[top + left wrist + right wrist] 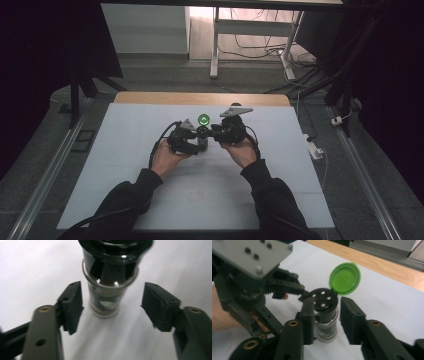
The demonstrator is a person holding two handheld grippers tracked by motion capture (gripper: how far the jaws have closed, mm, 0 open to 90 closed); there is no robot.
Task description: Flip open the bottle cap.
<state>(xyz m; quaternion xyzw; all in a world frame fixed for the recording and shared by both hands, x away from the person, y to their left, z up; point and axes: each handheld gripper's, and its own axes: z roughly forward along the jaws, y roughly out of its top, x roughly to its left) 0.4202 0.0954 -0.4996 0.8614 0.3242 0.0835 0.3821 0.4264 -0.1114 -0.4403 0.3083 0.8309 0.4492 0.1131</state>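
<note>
High view: small glass shaker jar upright on the white tabletop, mid-way across, flanked by both hands.
Jar: dark perforated top exposed, green flip lid swung up and back on its hinge; likely left so for pouring or closing next.
Left tongs: parted, jar body between the pads with clear gaps on both sides; no grip. Probably placed low around the glass to steady it from tipping.
Right tongs: also parted, straddling the jar just under its top; one pad at or nearly at the glass, other pad apart, so nothing clamped.
Placement logic: jar standing on its own base, needing no support; both tongs close by, ready to close again.
Risk: narrow, tall jar, easily knocked over by a sideways nudge.
</note>
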